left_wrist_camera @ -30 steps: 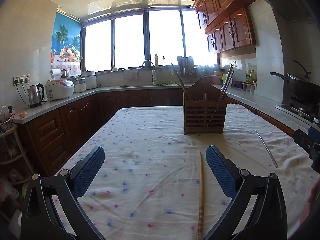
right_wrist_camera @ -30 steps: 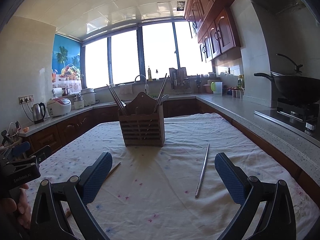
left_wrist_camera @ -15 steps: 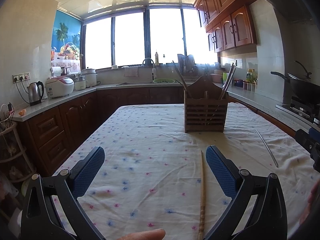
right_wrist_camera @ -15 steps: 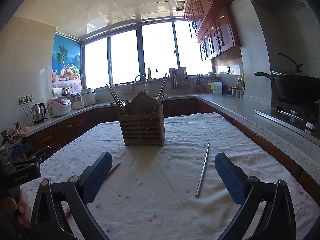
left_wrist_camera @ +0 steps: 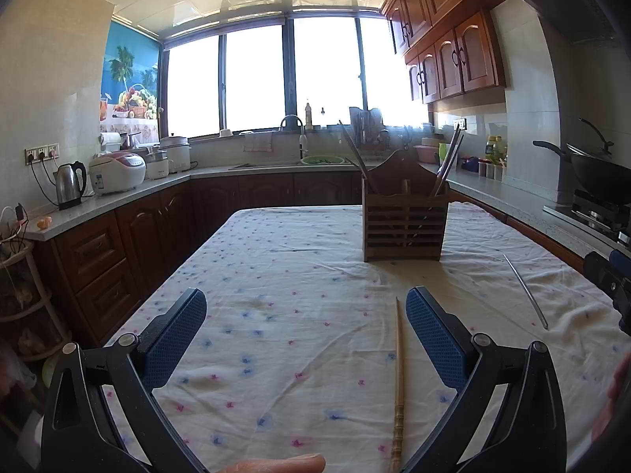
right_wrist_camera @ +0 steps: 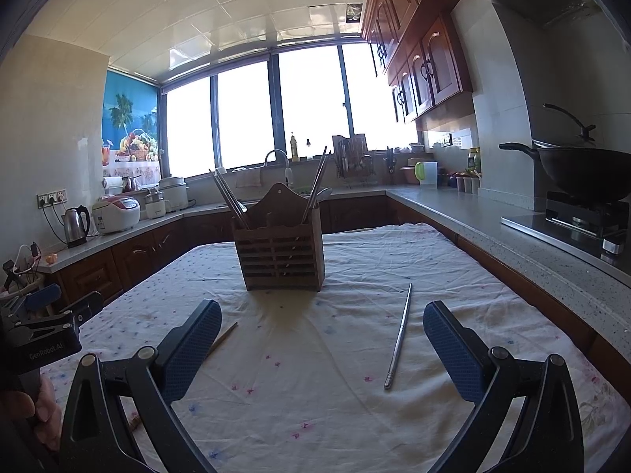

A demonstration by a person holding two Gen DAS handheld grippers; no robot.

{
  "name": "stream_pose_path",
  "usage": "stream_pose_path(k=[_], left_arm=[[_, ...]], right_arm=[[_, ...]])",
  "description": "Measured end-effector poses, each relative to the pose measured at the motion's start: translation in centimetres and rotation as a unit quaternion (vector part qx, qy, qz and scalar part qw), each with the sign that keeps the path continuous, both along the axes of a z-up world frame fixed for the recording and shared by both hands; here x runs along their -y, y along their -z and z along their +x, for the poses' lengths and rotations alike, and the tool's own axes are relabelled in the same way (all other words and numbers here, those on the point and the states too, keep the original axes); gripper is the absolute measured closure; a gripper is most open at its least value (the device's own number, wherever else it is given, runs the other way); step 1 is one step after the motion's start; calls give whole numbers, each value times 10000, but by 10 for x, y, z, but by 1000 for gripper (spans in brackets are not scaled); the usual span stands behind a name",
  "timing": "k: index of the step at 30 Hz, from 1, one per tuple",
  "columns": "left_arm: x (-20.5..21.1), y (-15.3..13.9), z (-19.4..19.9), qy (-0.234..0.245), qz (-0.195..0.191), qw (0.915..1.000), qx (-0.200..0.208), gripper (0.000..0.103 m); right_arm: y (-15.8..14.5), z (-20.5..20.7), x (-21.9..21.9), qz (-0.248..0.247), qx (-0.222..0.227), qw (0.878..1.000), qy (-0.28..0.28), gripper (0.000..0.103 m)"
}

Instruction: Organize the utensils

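Both jaws gape empty above the flowered tablecloth; the slim wooden chopstick and thin steel chopstick lie flat before the slatted wooden holder; either may roll when pinched.

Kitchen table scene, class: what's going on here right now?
A person holds two grippers above a cloth-covered table, both open and empty. A wooden chopstick lies beneath the left gripper, a metal one beneath the right gripper. The wooden holder behind already has utensils; neither loose chopstick is picked up yet.
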State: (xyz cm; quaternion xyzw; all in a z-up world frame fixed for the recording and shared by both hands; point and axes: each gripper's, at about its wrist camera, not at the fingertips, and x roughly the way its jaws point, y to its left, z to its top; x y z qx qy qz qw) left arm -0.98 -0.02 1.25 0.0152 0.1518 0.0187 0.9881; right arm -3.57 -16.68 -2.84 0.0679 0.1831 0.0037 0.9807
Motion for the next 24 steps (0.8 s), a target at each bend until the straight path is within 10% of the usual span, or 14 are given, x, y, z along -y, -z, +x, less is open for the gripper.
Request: stream_pose_path(k=[24], left_arm=[[3, 0, 0, -3, 45, 10000, -26, 0]], right_arm=[[-5, -1, 1, 15, 53, 10000, 13, 0]])
